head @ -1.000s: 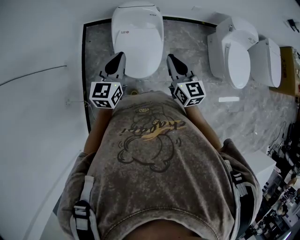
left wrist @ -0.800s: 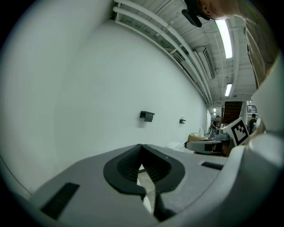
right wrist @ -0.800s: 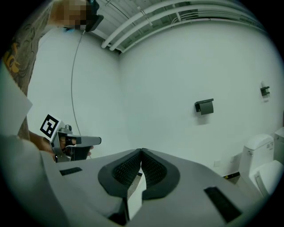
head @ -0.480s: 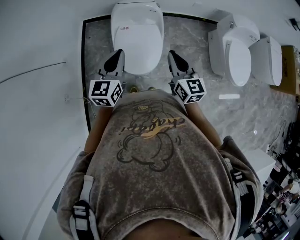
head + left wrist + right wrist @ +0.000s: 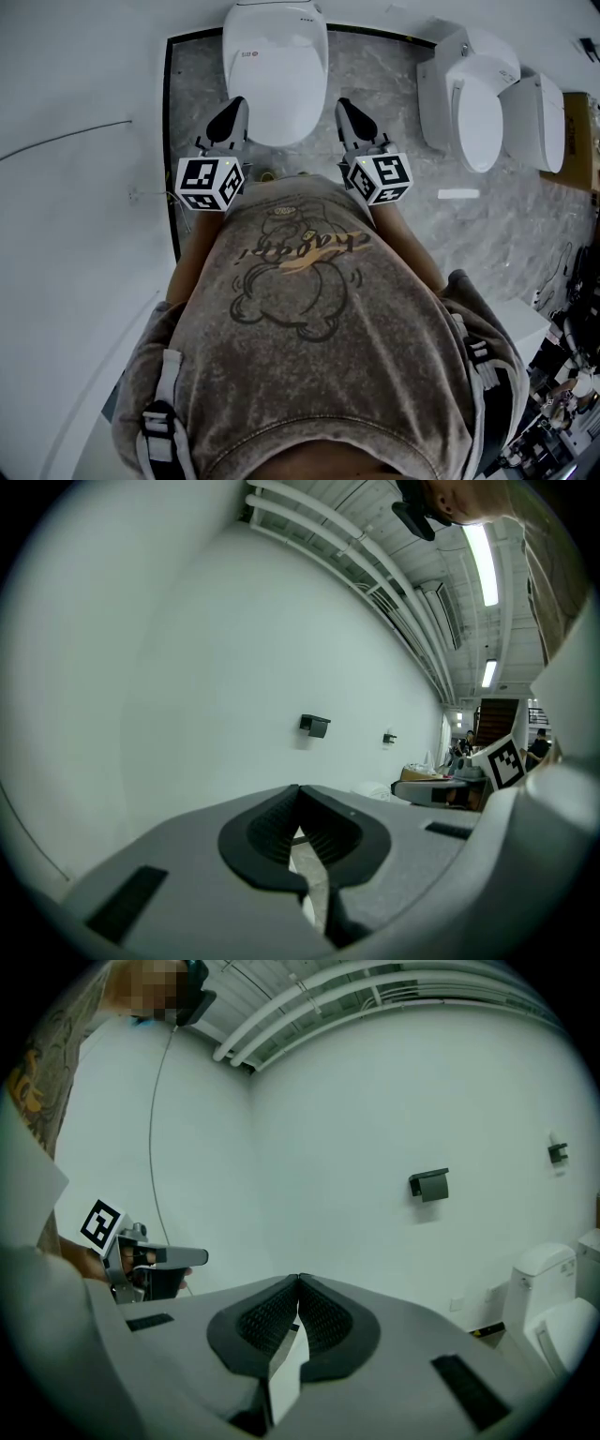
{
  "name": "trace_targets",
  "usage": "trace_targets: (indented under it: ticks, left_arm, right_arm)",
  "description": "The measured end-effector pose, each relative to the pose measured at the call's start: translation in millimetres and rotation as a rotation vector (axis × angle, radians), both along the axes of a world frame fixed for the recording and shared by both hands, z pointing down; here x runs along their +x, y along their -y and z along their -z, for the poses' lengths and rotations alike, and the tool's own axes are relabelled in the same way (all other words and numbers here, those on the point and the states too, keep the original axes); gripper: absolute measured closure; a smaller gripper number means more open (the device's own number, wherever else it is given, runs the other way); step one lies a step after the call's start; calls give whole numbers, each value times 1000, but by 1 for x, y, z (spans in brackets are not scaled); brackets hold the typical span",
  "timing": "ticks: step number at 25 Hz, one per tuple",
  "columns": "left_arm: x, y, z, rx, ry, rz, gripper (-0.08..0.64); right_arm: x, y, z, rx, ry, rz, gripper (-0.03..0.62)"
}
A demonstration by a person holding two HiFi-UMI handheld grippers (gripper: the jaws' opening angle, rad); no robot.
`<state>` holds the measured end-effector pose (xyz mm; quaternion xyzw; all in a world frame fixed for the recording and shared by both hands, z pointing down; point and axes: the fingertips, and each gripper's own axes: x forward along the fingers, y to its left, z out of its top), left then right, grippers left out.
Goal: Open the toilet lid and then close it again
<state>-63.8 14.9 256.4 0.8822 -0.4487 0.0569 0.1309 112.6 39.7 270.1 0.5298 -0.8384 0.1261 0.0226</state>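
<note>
Okay: my left gripper (image 5: pixel 234 105) at 11 o'clock and right gripper (image 5: pixel 345 107) at 1 are both pinched together, empty. The toilet lid (image 5: pixel 276 66) sits at 12 between them — down, bowl contents hidden.

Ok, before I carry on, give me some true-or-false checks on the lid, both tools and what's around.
1. The toilet lid is down. True.
2. The left tool grips the lid's edge. False: its jaws are shut on nothing.
3. The right tool has its jaws wide apart. False: they are shut and empty.
4. The two tools flank the lid's front end, one on each side. True.
5. This is the only toilet in view. False: other toilets stand to the right in the head view.
</note>
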Motion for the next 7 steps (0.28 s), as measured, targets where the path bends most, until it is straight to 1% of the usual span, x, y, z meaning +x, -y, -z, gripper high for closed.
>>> trace_targets:
  ticks: [7]
  left_arm:
    - [3, 4, 0, -10, 4, 2, 551]
  right_arm:
    - [-2, 5, 1, 1, 10, 13, 566]
